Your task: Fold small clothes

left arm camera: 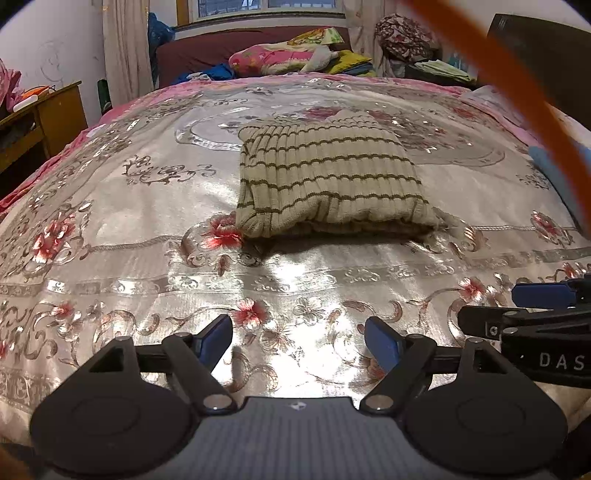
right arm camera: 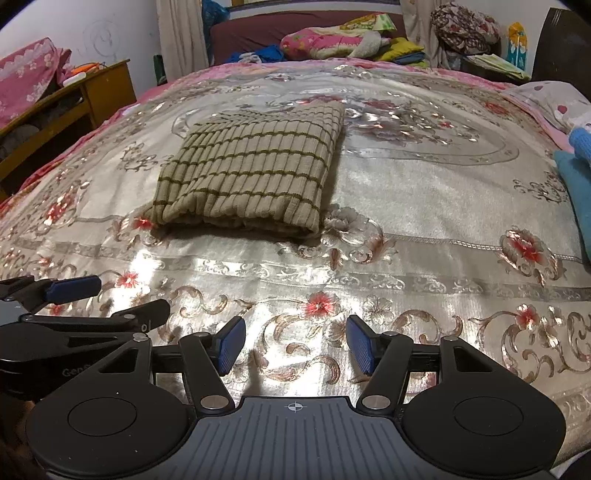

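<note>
Striped knit garment (left arm camera: 328, 177) lies folded mid-bed on the floral bedspread (left arm camera: 110, 221), its underside layers hidden. Left hand-held gripper (left arm camera: 298, 339) and right hand-held gripper (right arm camera: 295, 345) both released, empty, hovering near the bed's front edge, well apart from it. Blue clothes (right arm camera: 576, 173) at right are cut off; blurred orange strap (left arm camera: 517, 92) crosses left view.

Home bedroom: bed (right arm camera: 424, 192) with floral satin cover, wooden nightstand (right arm camera: 92, 96) far left, curtained window (left arm camera: 266, 7), piled bedding (right arm camera: 332, 40) at far end.
</note>
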Motion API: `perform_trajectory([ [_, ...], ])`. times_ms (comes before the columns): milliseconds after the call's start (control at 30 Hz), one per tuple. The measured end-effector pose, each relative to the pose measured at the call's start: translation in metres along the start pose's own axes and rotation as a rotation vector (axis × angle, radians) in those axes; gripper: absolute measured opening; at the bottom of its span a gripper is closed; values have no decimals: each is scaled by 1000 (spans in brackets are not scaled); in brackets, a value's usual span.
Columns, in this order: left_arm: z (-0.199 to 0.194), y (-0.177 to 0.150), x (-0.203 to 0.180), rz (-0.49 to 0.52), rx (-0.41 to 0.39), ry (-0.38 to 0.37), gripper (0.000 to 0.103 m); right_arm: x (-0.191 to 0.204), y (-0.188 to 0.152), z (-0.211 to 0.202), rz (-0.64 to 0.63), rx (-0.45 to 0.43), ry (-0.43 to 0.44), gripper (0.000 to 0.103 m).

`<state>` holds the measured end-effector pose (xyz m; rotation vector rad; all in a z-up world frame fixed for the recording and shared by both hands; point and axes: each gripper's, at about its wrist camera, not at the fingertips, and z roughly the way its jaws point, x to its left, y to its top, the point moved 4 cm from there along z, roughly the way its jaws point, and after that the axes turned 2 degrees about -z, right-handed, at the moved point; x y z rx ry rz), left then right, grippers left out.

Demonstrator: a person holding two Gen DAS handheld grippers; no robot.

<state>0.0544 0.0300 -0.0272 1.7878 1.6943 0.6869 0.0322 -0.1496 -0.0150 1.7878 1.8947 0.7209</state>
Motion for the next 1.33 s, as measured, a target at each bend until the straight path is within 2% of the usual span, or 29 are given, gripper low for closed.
perform_trajectory([
  [533, -2, -3, -5, 7, 38, 30, 89, -1, -6, -1, 7, 6, -8, 61],
  [667, -4, -3, -6, 16, 24, 47, 91, -1, -7, -1, 12, 5, -8, 61],
  [1333, -4, -4, -4, 1, 24, 46, 91, 0, -7, -3, 9, 4, -12, 61],
])
